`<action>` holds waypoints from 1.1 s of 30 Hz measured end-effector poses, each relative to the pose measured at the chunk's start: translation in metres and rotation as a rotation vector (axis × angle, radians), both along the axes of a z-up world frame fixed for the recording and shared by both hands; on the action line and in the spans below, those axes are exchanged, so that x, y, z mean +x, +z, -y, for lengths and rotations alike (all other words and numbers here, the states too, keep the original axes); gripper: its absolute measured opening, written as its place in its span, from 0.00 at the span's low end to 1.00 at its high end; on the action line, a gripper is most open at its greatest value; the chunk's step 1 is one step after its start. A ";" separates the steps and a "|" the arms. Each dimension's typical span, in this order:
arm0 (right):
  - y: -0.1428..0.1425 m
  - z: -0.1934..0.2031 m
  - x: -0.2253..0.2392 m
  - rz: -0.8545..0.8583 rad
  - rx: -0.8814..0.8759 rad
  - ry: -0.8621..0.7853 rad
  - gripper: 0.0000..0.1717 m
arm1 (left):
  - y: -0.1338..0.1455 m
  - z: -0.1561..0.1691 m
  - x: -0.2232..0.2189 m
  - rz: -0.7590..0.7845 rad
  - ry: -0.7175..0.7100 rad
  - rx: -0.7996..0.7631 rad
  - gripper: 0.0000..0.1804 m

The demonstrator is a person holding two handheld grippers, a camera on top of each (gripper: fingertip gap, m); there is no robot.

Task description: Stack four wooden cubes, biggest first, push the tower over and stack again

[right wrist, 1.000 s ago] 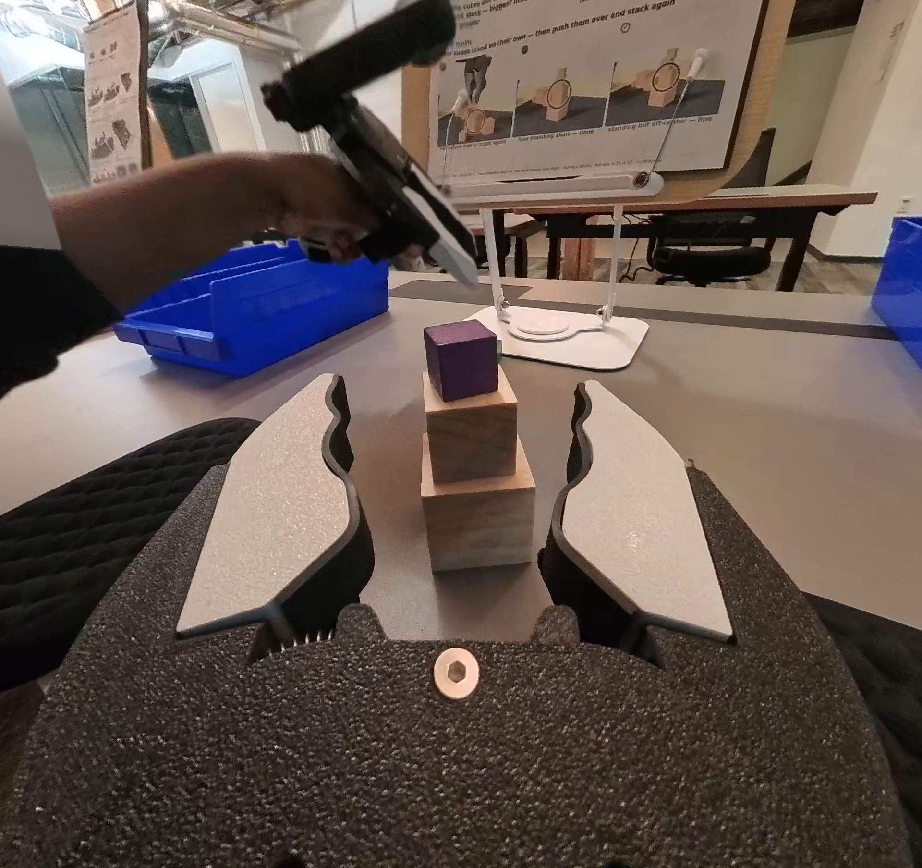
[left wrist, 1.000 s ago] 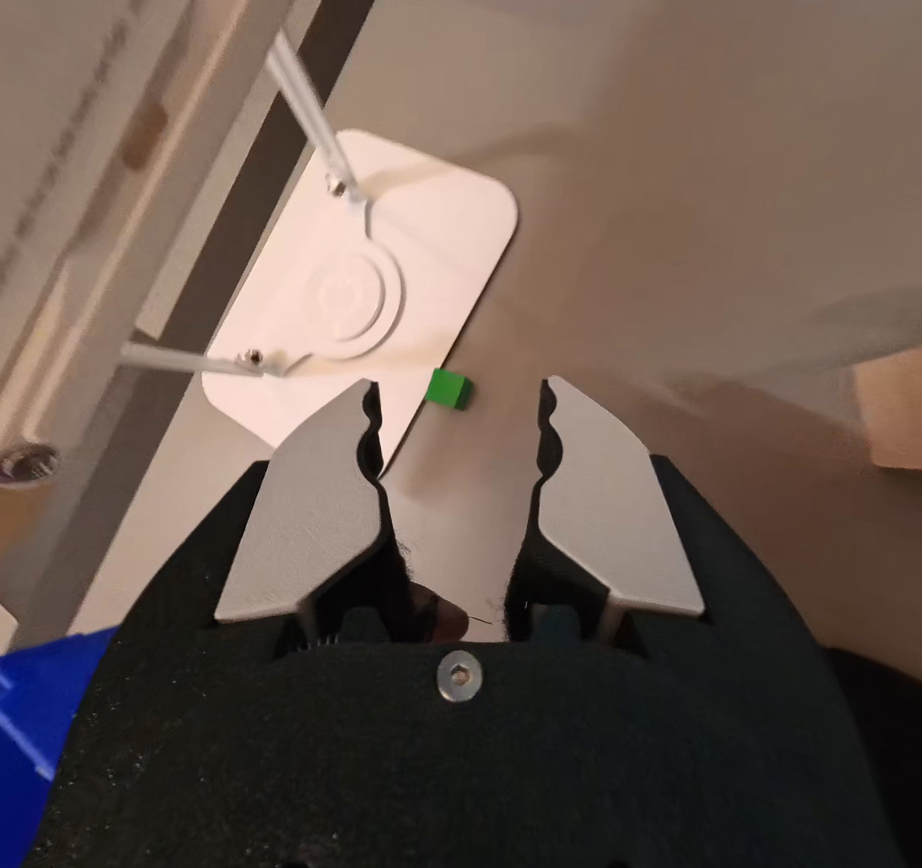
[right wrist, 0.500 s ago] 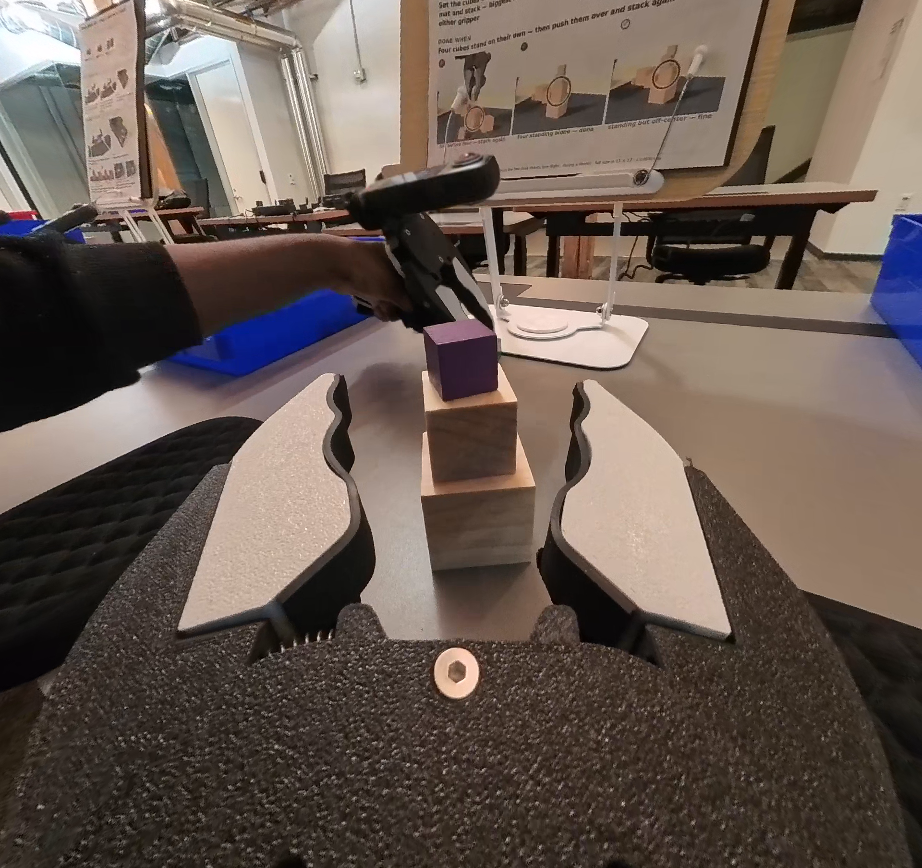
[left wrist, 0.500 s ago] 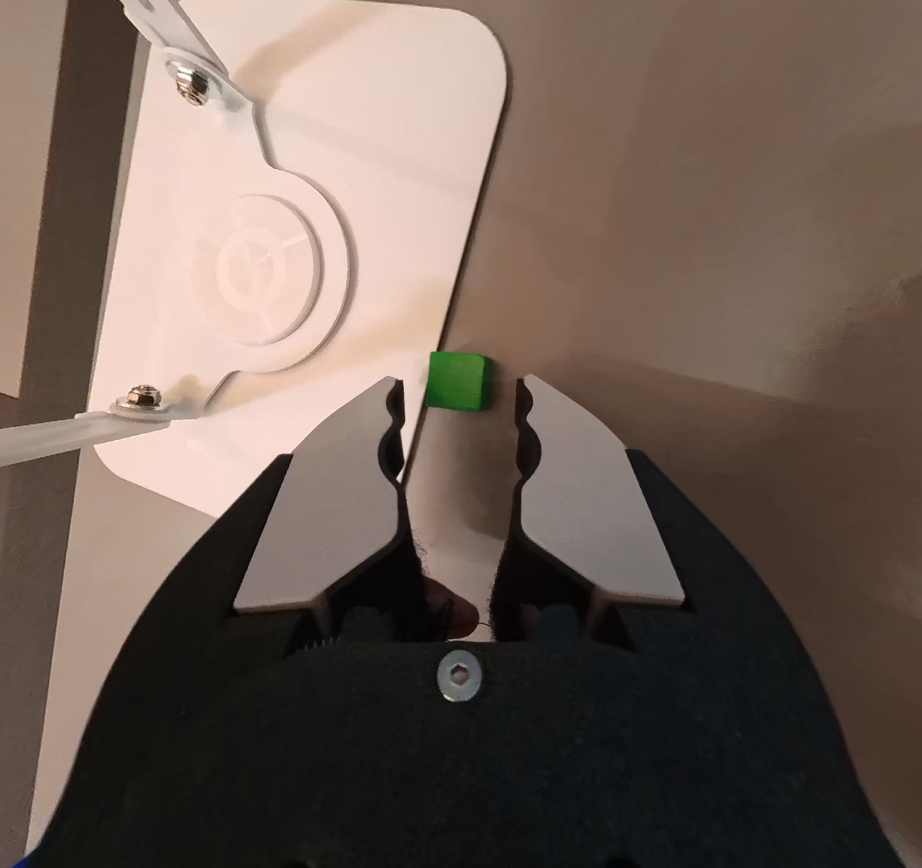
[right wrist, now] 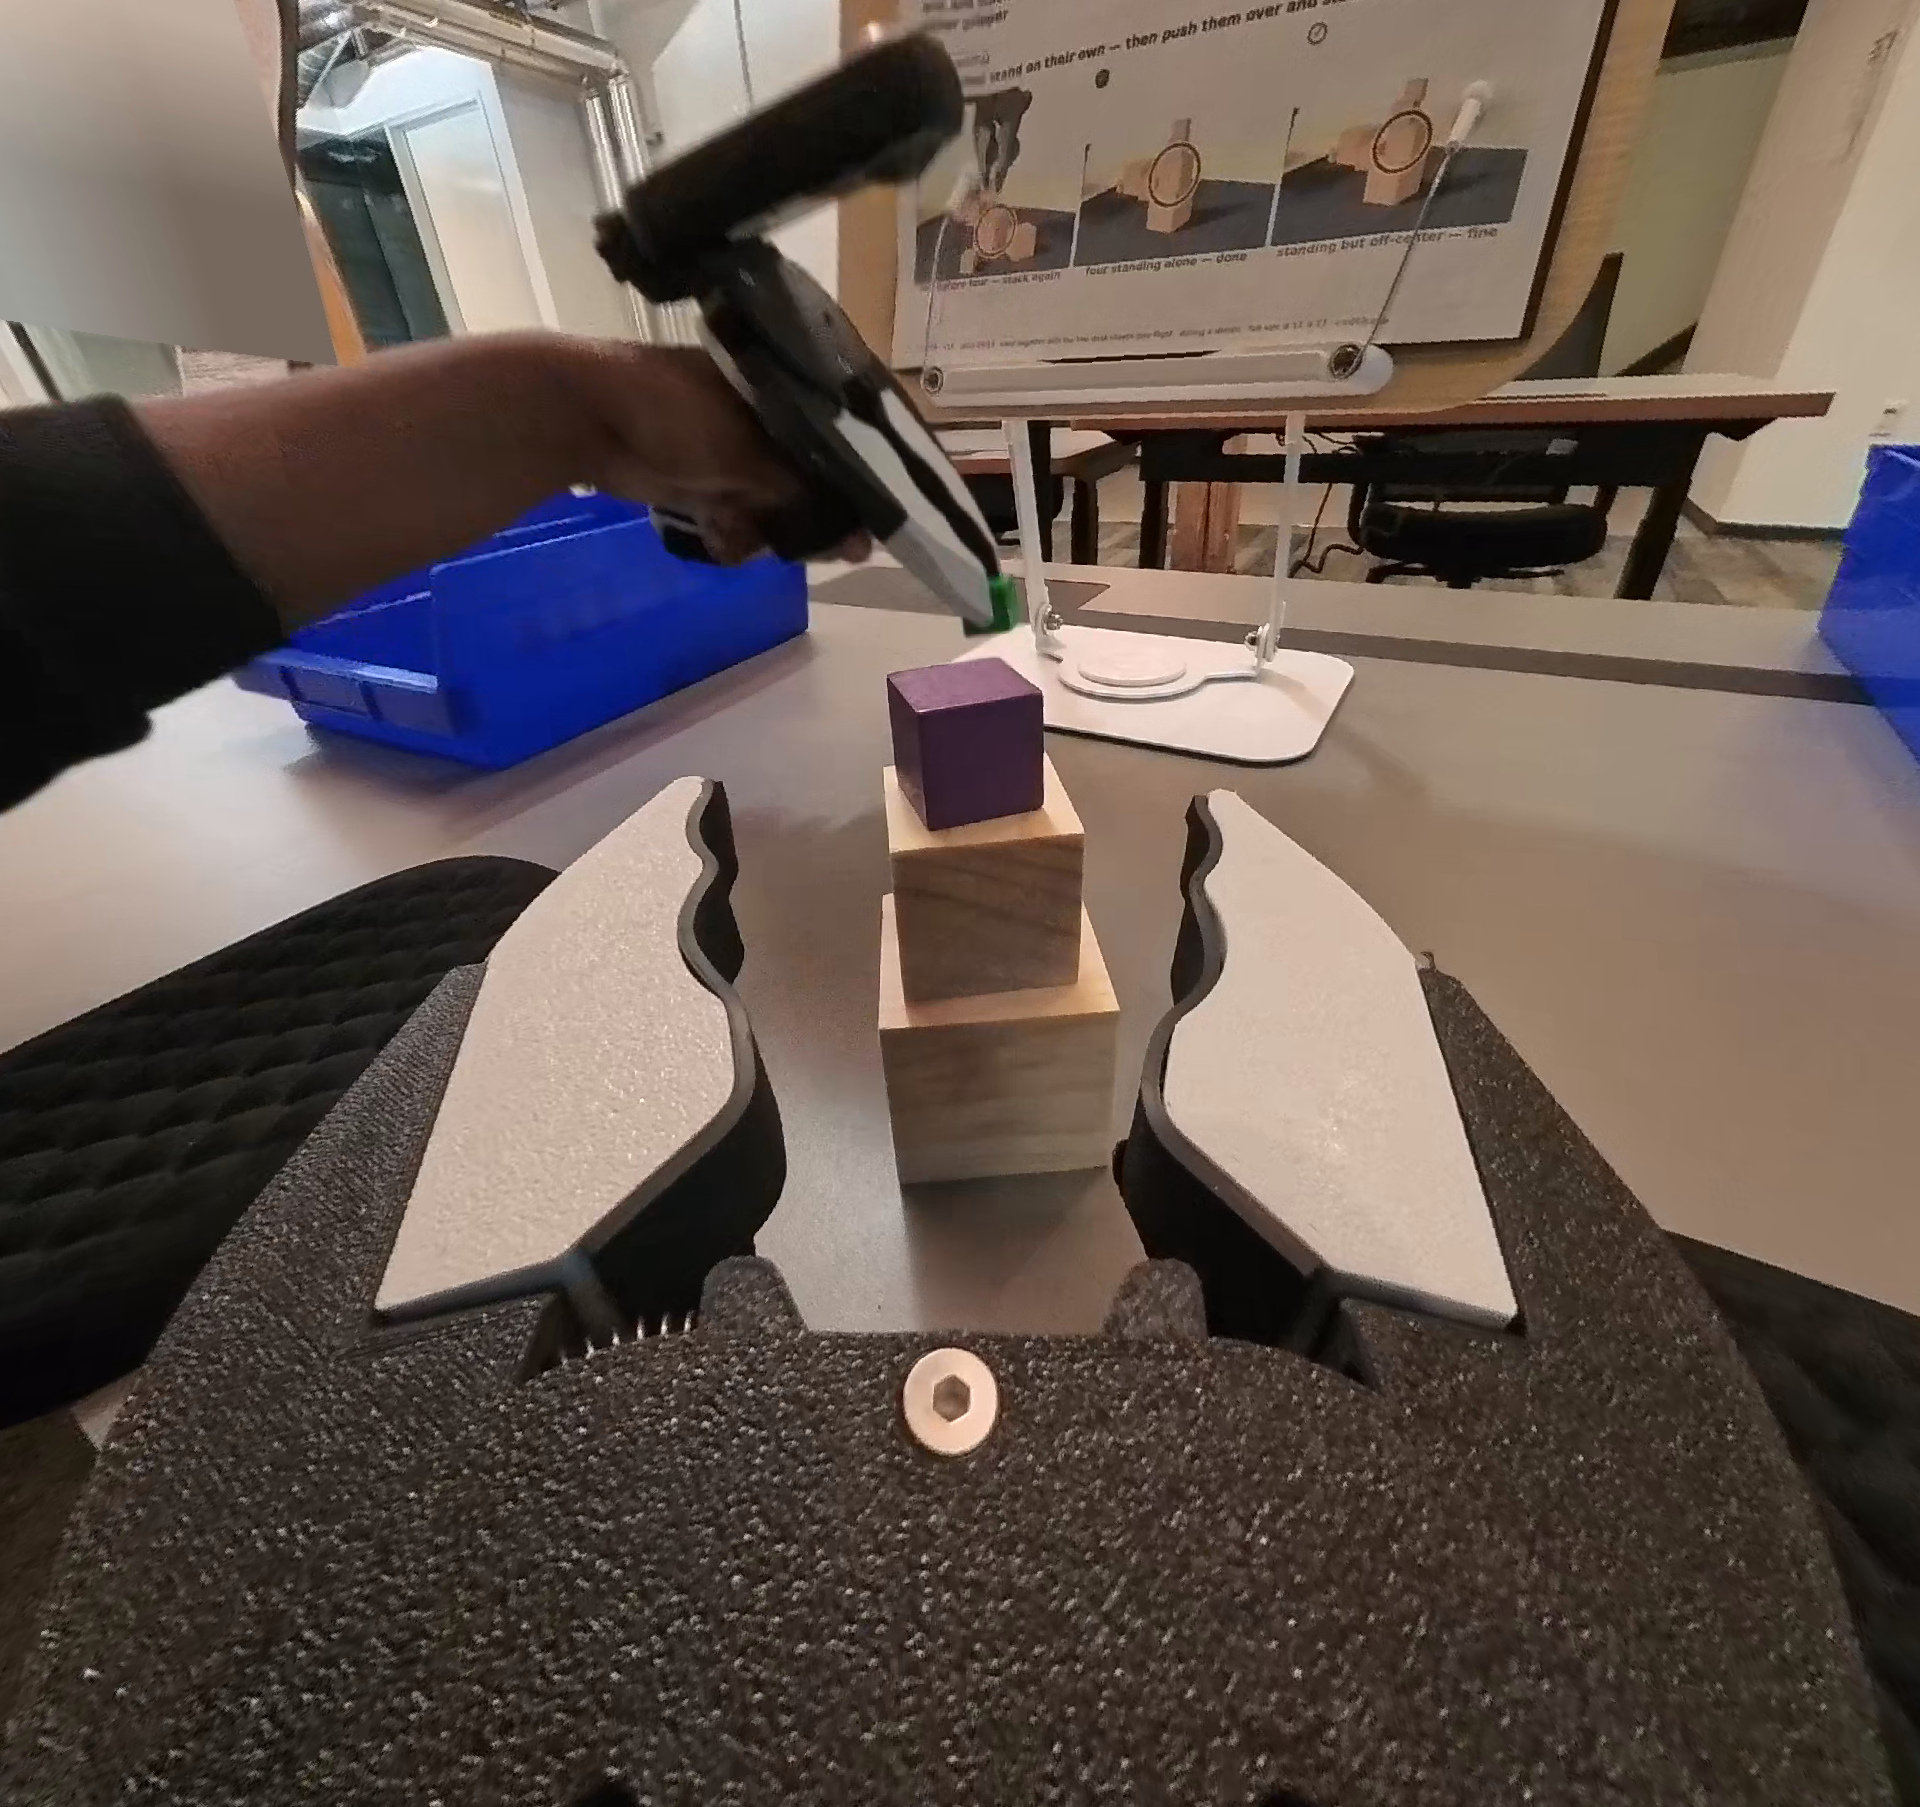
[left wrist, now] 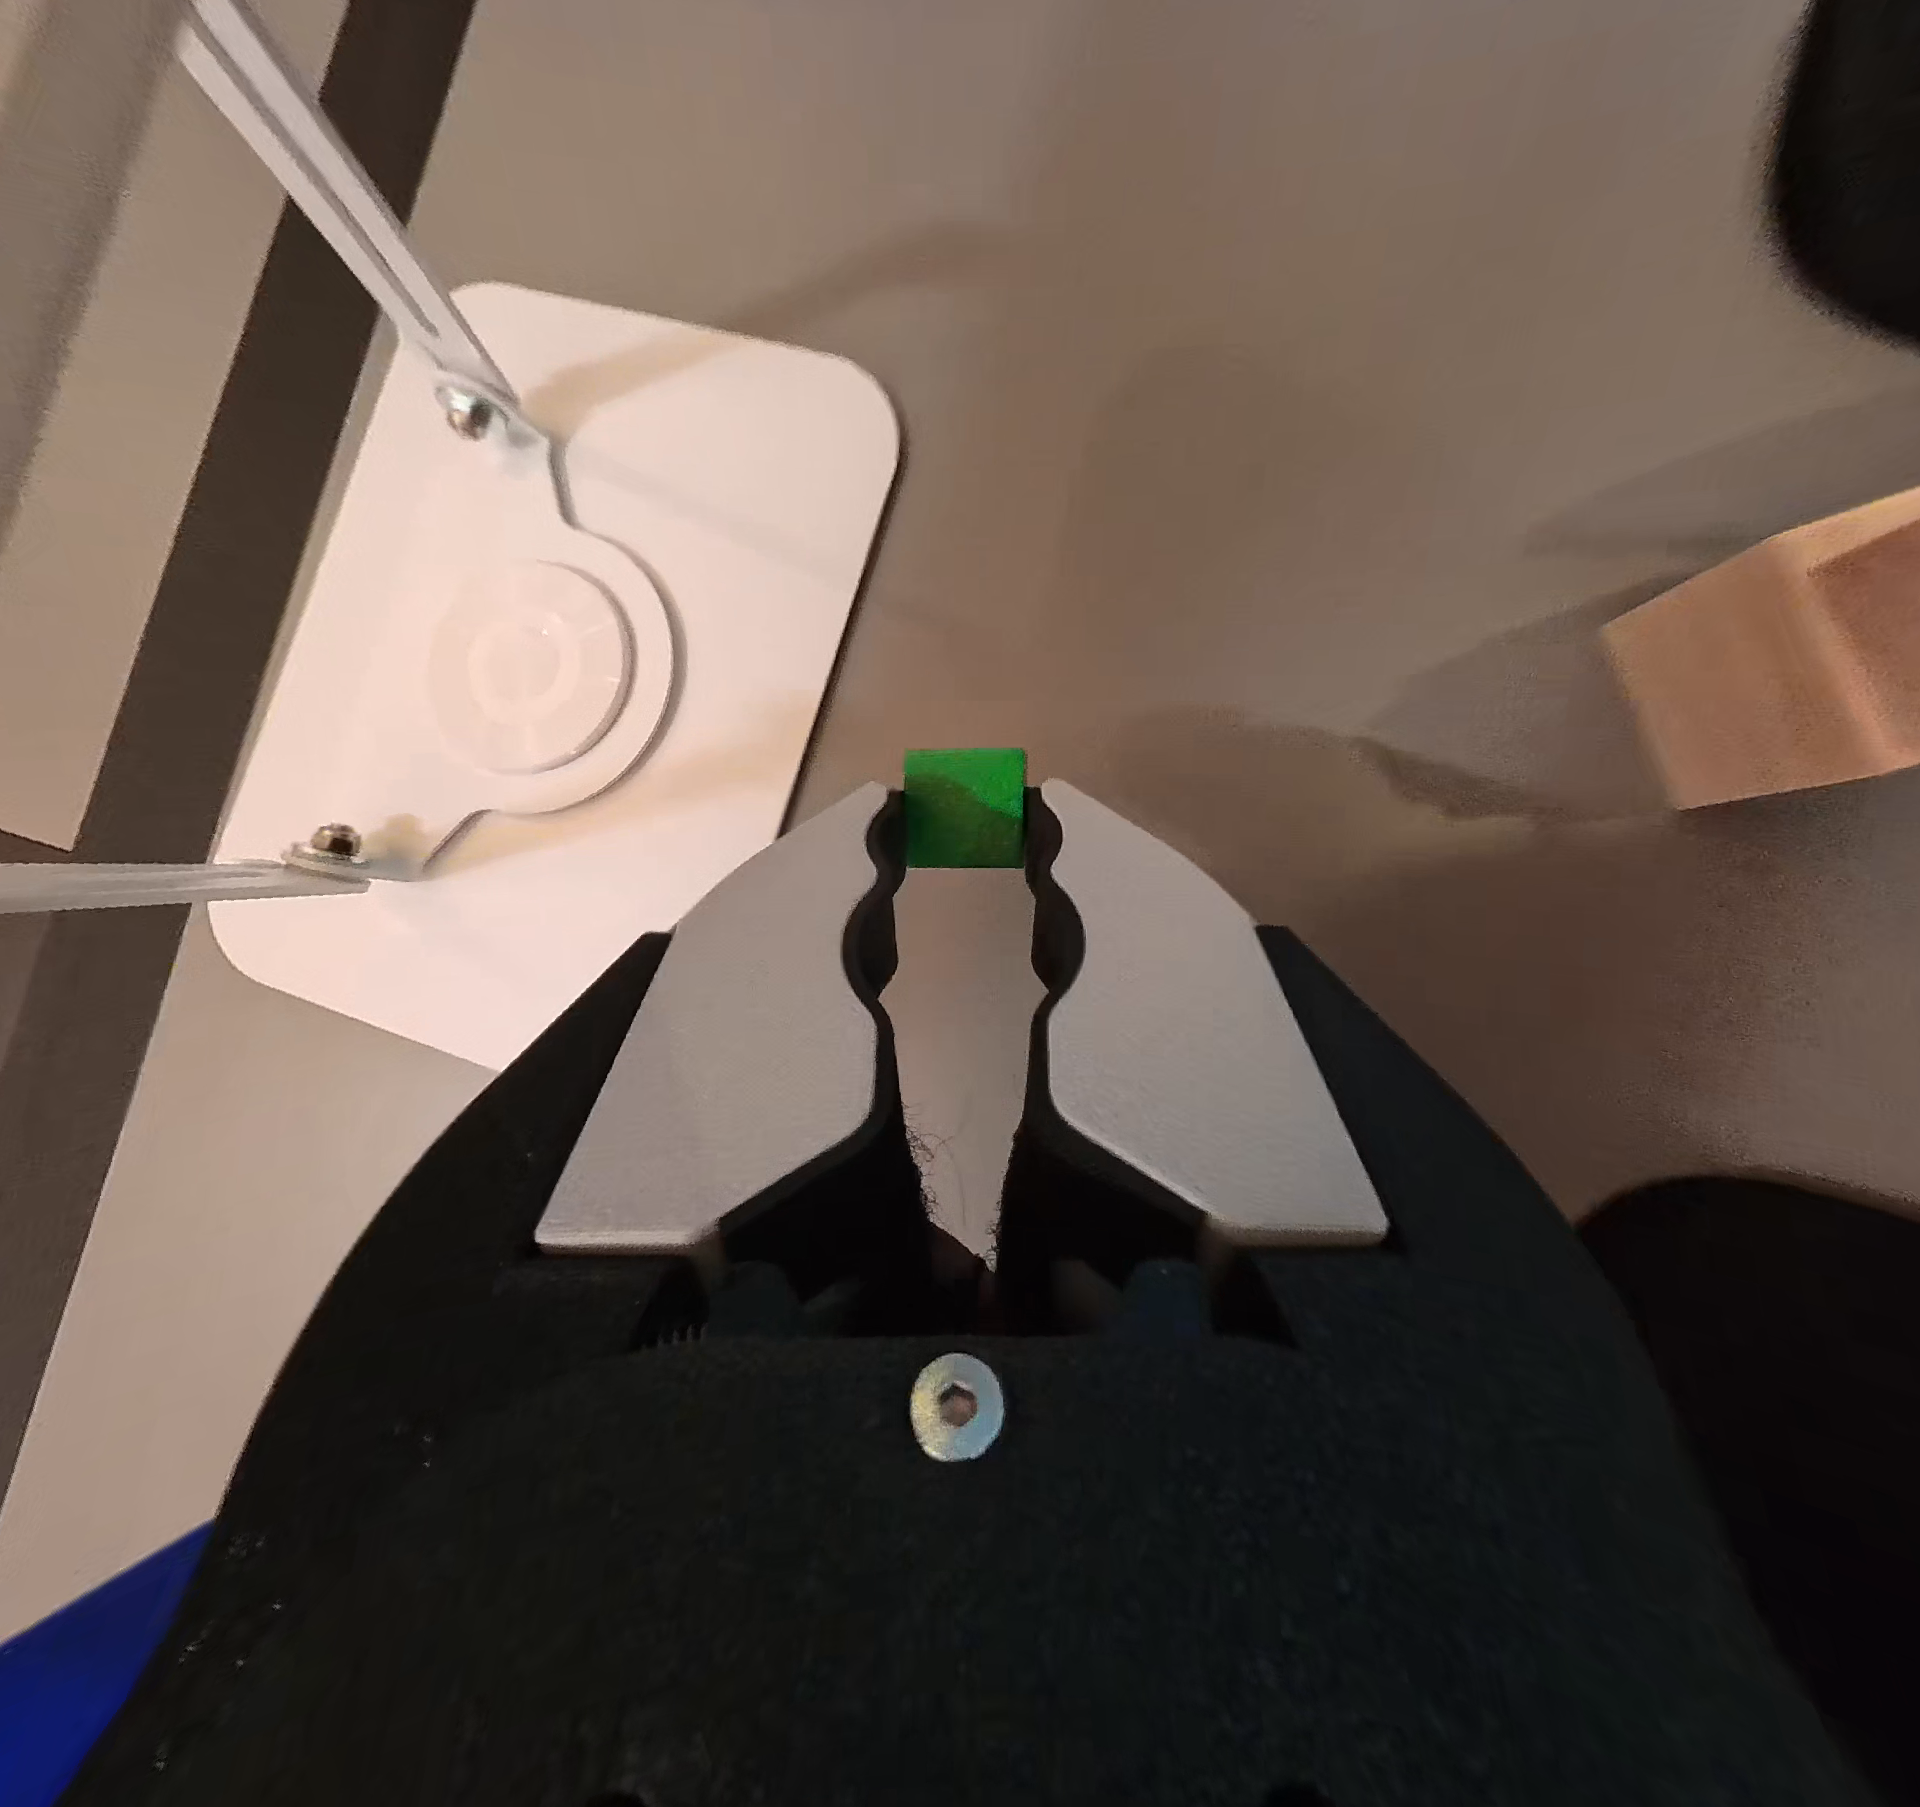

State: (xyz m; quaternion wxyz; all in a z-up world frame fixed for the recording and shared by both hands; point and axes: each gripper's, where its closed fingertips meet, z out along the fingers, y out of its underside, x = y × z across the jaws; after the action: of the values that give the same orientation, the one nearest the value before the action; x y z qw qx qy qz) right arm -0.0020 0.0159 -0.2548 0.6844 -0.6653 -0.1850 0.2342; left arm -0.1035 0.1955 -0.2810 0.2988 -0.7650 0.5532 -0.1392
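My left gripper (left wrist: 963, 801) is shut on a small green cube (left wrist: 963, 810), both pads pressed on its sides, and holds it above the grey table. In the right wrist view the left gripper (right wrist: 982, 604) carries the green cube (right wrist: 997, 604) in the air, behind and above a stack: a purple cube (right wrist: 966, 741) on a wooden cube (right wrist: 987, 910) on a larger wooden cube (right wrist: 1000, 1082). My right gripper (right wrist: 961, 884) is open and empty, low on the table, its fingers on either side of the stack without touching it.
A white stand base (left wrist: 540, 656) with two metal rods lies left of the green cube; it also shows in the right wrist view (right wrist: 1195, 692) under a poster board (right wrist: 1226, 116). A blue bin (right wrist: 520, 656) stands at the left, another blue bin (right wrist: 1881, 594) at the right edge. The grippers' ends are close to 20 cm from one another.
My left gripper came down over the green cube, closed on it and lifted it off the table. My right gripper stayed open by the stack.
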 end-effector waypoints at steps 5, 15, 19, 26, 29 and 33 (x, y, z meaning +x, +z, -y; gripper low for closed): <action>-0.001 -0.001 -0.001 0.008 -0.005 0.006 0.47 | 0.043 0.041 0.021 0.049 -0.039 0.000 0.12; -0.002 -0.002 -0.002 -0.001 -0.012 0.020 0.47 | 0.067 0.134 0.068 0.069 -0.310 -0.031 0.12; -0.002 -0.003 -0.003 -0.002 -0.018 0.024 0.47 | 0.062 0.150 0.078 0.031 -0.368 -0.030 0.12; -0.002 -0.004 -0.003 -0.003 -0.015 0.027 0.46 | 0.055 0.159 0.089 -0.016 -0.436 -0.048 0.12; -0.002 -0.004 -0.003 -0.007 -0.015 0.028 0.46 | 0.051 0.160 0.092 -0.044 -0.454 -0.048 0.12; -0.002 -0.004 -0.002 -0.012 -0.015 0.028 0.46 | 0.047 0.161 0.094 -0.068 -0.466 -0.051 0.12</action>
State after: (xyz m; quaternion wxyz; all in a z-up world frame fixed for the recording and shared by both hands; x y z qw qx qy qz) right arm -0.0043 0.0201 -0.2571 0.6771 -0.6663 -0.1886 0.2493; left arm -0.0092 0.0341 -0.2337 0.2205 -0.6283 0.7208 -0.1922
